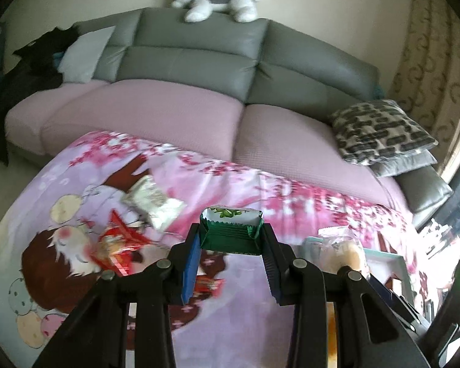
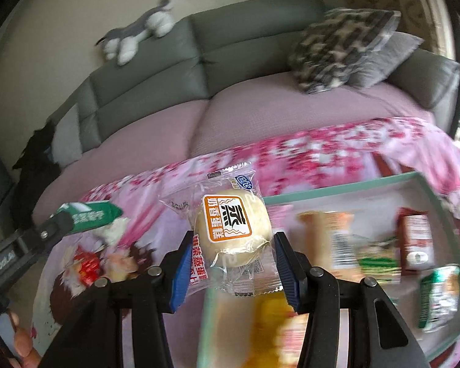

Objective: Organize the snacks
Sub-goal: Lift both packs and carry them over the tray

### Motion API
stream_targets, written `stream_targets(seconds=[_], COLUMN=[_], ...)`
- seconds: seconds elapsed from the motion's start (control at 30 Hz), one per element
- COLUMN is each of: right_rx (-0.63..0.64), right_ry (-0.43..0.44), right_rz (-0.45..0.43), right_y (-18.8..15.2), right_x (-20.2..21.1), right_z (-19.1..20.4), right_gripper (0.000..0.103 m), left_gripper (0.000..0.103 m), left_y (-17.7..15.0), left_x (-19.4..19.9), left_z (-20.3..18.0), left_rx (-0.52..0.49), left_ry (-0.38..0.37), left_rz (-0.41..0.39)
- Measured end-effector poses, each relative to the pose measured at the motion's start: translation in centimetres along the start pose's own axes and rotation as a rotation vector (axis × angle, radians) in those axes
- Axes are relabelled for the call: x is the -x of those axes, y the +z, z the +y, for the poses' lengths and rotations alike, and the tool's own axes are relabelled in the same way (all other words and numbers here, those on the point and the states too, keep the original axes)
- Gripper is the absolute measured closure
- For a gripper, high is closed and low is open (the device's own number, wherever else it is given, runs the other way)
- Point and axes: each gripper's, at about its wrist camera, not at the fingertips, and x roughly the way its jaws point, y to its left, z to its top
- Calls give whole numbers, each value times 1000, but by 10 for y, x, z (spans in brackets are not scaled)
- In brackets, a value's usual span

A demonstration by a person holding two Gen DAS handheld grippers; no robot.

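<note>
While tilted downward, both grippers laden.

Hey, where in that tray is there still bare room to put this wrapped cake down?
Bare tray floor shows along the far rim, behind the snacks, from the left corner to above the red carton. The middle is crowded with packets, and the green packet fills the right side. The cake sits in the right gripper.

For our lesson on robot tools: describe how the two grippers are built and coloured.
Both look alike. The left gripper and right gripper have black linkage arms joined by round grey pivot bolts, and blue ridged pads on the inner faces of the fingers. White lettering runs along the left one's body, seen from the right wrist.
</note>
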Motion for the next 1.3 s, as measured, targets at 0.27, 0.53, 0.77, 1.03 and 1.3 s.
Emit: stream_targets(seconds=[0.27, 0.53, 0.77, 1.03, 1.3], right_rx=[-147, -250, -261, -257, -249], right_ry=[-142, -208, -203, -176, -168], right_rz=[-32, -55, -49, -20, 10], right_y=[8, 8, 6, 5, 3], right_x=[23, 43, 44, 26, 7], right_z=[-79, -130, -138, -137, -133], right_gripper=[50, 50, 50, 50, 49], left_gripper=[63, 63, 63, 63, 63], left_y=[-12, -29, -46, -58, -64], left_x=[-5, -6, -22, -45, -63], left_z=[-56, -116, -149, -165, -169], left_rx=[-96, -226, -304, -338, -343], left_ry=[-94, -175, -191, -181, -168], left_rz=[5, -9, -15, -6, 19])
